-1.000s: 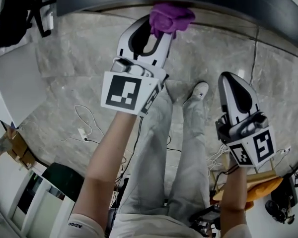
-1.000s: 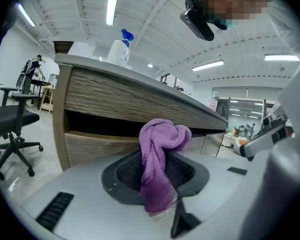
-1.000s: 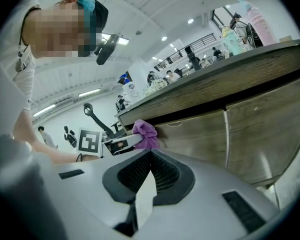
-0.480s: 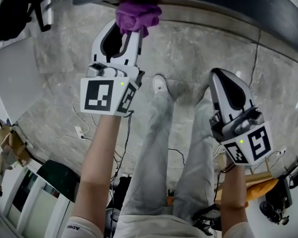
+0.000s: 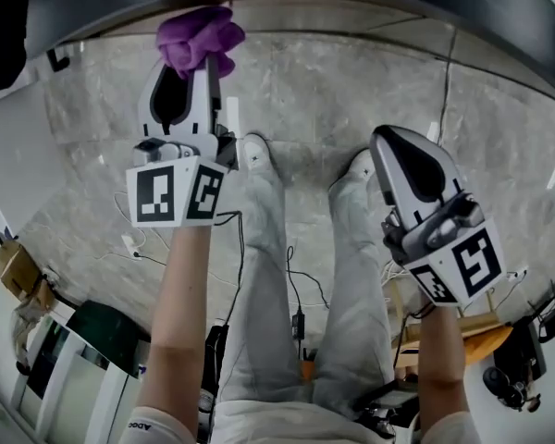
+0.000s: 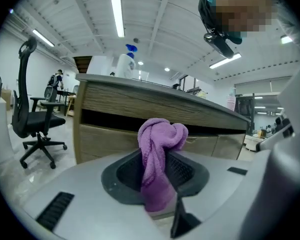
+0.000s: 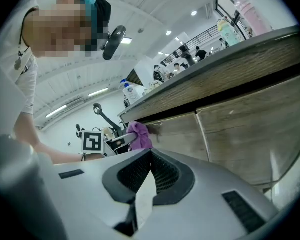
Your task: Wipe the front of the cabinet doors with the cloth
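Cloth [image 5: 200, 35] bunches past your left gripper's [image 5: 192, 67] clenched fingers so its wad, not plastic, meets the cabinet door [image 6: 107, 140], upper left. Your right gripper [image 5: 395, 144] waits empty, fingers closed, lower right.

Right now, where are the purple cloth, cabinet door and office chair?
purple cloth [image 6: 162, 134], left gripper view, bunched top.
cabinet door [image 7: 242, 134], right gripper view, wooden front.
office chair [image 6: 37, 120], left gripper view, seat.

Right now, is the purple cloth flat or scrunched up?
Scrunched up: the cloth is a twisted lump pinched in the left tongs, bulging above them.
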